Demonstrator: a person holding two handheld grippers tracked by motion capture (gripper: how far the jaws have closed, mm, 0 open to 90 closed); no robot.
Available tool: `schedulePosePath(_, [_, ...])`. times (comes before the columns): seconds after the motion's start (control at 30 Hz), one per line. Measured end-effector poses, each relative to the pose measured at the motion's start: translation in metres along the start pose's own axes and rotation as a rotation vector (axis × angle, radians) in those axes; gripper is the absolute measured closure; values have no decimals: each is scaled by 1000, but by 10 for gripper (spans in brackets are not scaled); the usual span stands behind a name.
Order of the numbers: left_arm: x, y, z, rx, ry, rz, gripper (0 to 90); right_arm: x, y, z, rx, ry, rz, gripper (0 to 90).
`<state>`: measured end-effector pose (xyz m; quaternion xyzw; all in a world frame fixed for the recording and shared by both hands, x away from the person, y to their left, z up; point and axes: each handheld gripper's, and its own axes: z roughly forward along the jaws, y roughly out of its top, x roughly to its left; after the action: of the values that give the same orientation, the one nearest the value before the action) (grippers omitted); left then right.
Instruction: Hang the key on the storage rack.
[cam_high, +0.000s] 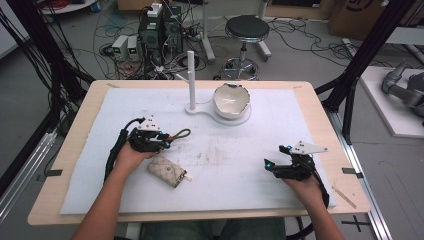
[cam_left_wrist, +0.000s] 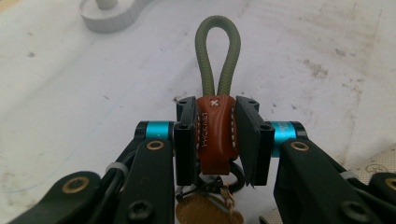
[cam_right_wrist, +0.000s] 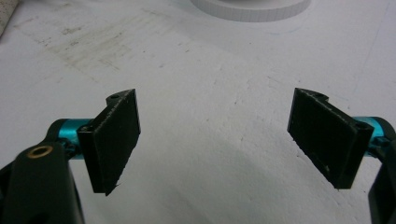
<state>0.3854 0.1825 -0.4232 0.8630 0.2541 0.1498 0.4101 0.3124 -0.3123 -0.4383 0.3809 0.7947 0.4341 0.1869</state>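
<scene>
Nearest the person, both forearms come in from the table's front edge onto the white mat (cam_high: 240, 185) that covers the wooden table (cam_high: 75, 150). The right gripper (cam_high: 272, 161) rests low on the mat at the right, near the front, its jaws standing wide apart with only bare, scuffed mat between them, as the right gripper view shows (cam_right_wrist: 215, 140). On the left, a little farther in, the left gripper (cam_high: 165, 141) points toward the middle of the mat, and its jaws are clamped on the brown leather tab (cam_left_wrist: 215, 135) of a key strap: in the left gripper view the two black pads press flat against either side of the stitched tab, which stands upright between them. The olive cord loop (cam_left_wrist: 217, 56) rises out of the top of the tab and sticks out beyond the jaw tips; from above the same loop (cam_high: 181, 134) juts from the gripper toward the centre of the mat. A dark ring and a tan tag hang below the tab, between the jaw arms. Just beside this gripper, on the near side of it, a quilted beige pouch (cam_high: 168, 170) lies flat on the mat. Farther back, near the mat's far edge, a white stand (cam_high: 191, 82) with an upright post and a side peg rises from a white base, whose round end holds a white bowl with a jagged rim (cam_high: 231, 100).
</scene>
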Motion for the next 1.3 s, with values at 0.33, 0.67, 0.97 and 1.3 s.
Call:
schedulePosePath(0.33, [-4, 18, -28, -123, 30, -13, 698, 4, 4, 7, 3, 15, -9, 172])
schedulePosePath(0.67, [-6, 32, -45, -202, 37, -36, 697, 6, 9, 15, 2, 28, -22, 172])
schedulePosePath(0.97, [2, 53, -60, -254, 72, -38, 697, 5, 11, 19, 9, 31, -22, 172])
schedulePosePath(1.3, [17, 95, -70, -284, 143, -15, 697, 7, 11, 22, 21, 34, -25, 173])
